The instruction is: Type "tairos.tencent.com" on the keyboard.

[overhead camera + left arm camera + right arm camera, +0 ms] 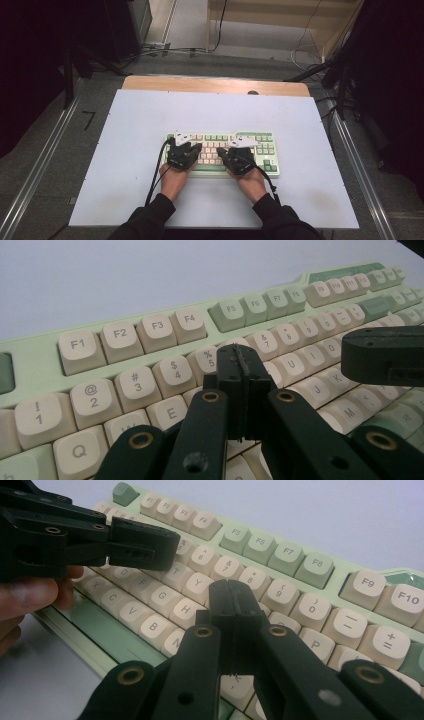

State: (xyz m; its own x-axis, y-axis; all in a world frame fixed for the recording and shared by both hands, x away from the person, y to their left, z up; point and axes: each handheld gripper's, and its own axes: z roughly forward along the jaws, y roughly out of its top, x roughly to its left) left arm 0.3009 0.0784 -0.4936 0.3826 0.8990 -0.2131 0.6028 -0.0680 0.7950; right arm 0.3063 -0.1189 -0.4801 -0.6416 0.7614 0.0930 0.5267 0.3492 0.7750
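The keyboard (150, 340) looks like matt plastic, its keycaps smooth. The table (125, 150) has a smooth pale sheet over a wood edge. The left gripper (243, 362) is matt black plastic with brass-coloured rivets.

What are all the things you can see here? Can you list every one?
keyboard: one, pale green case with cream and green keys, in the middle of the mat, under both grippers
mat: one, pale grey-white, covering most of the table top
table: one, light wood, its far edge showing beyond the mat
cables: several, dark and white, on the grey floor beyond the table
rails: two, metal, on the floor along both sides of the table
left gripper: one, black, jaws shut, tip over the number and letter keys
right gripper: one, black, jaws shut, tip over the letter keys
hands: two, dark sleeves, holding the grippers
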